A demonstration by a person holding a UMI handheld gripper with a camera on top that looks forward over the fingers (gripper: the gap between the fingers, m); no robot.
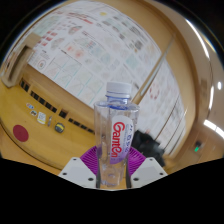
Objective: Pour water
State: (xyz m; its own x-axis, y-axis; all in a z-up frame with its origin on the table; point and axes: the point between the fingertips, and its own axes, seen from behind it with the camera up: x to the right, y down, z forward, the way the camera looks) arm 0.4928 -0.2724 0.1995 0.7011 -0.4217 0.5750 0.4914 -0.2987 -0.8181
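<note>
Up behind everything, a big board (105, 50) covered in papers fills the wall. Below it sits a wooden table (40, 140). Closest, the gripper (112, 168) holds a clear water bottle (117, 135) upright, both fingers squeezing its sides.

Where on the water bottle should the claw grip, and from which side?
Grip the water bottle at its straight, labelled middle, side-on and level, since it stands upright with a narrower cap on top. The claw already has it there, fingers pressing either side.
</note>
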